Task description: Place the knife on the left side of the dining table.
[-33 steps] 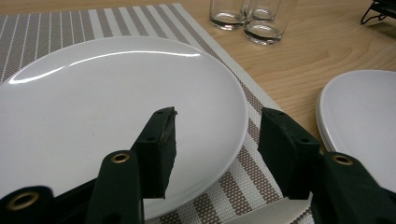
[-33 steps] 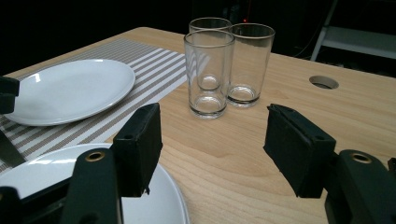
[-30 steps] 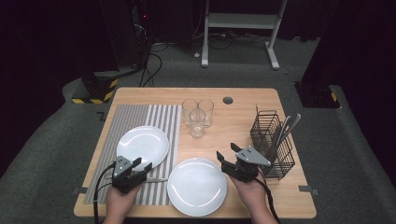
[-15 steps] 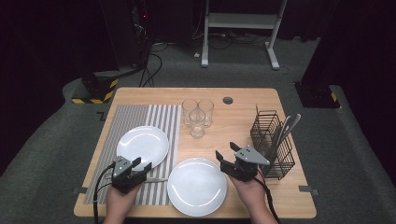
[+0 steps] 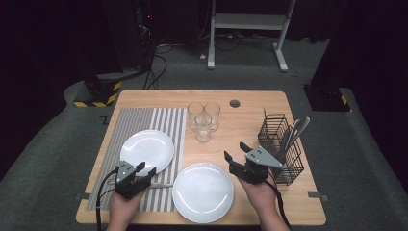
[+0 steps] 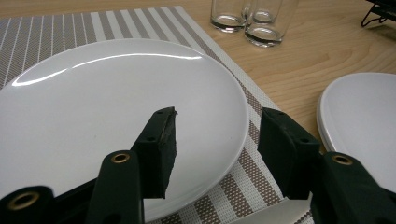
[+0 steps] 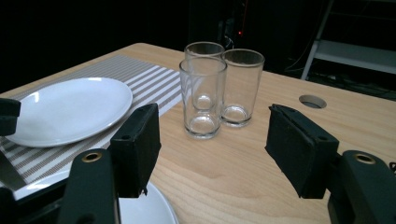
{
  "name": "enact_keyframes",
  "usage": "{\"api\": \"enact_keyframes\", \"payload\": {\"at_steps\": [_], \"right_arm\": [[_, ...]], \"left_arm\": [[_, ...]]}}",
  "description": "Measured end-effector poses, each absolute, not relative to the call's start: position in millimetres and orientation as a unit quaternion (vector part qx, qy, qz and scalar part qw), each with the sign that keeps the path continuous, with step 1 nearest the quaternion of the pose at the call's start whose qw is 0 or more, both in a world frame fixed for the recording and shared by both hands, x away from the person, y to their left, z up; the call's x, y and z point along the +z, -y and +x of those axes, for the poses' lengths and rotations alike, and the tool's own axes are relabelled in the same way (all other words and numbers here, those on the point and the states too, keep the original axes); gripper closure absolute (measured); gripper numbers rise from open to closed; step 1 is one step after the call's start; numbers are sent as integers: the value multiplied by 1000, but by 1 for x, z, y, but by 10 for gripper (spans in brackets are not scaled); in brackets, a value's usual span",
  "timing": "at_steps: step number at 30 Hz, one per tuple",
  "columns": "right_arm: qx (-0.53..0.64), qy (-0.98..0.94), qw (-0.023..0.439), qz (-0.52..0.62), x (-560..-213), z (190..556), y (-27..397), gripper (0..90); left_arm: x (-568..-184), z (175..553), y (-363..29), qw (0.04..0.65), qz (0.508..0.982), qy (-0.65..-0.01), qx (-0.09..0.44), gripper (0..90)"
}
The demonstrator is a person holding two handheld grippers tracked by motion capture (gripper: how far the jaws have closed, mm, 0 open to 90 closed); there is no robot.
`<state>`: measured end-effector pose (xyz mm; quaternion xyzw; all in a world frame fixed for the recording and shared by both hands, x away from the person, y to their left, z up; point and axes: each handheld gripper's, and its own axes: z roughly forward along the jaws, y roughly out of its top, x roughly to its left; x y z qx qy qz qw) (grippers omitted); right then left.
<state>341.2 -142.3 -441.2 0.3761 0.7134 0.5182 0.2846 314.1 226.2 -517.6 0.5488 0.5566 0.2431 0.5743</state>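
Observation:
My left gripper (image 5: 146, 168) rests open at the near left of the table, over the striped placemat (image 5: 130, 125). Its jaws (image 6: 219, 140) stand apart above the near rim of a white plate (image 6: 107, 107), holding nothing. My right gripper (image 5: 235, 150) is open too, just right of a second white plate (image 5: 203, 191) that lies on bare wood. Its jaws (image 7: 217, 140) point toward three clear glasses (image 7: 215, 93) standing together upright, well apart from them. The plate on the placemat (image 5: 146, 149) lies ahead of the left gripper.
A table knife (image 5: 161, 185) lies on the placemat between the left gripper and the near plate. A black wire basket (image 5: 281, 144) holding cutlery stands right of the right gripper. A round cable hole (image 5: 235, 103) sits near the table's far edge.

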Motion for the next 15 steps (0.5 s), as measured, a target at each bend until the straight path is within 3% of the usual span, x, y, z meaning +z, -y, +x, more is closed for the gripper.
{"api": "enact_keyframes", "payload": {"at_steps": [15], "right_arm": [[521,-708,289,379,-410,348,144,323]], "left_arm": [[-519,318,-228,576,547,-558,239,468]]}}
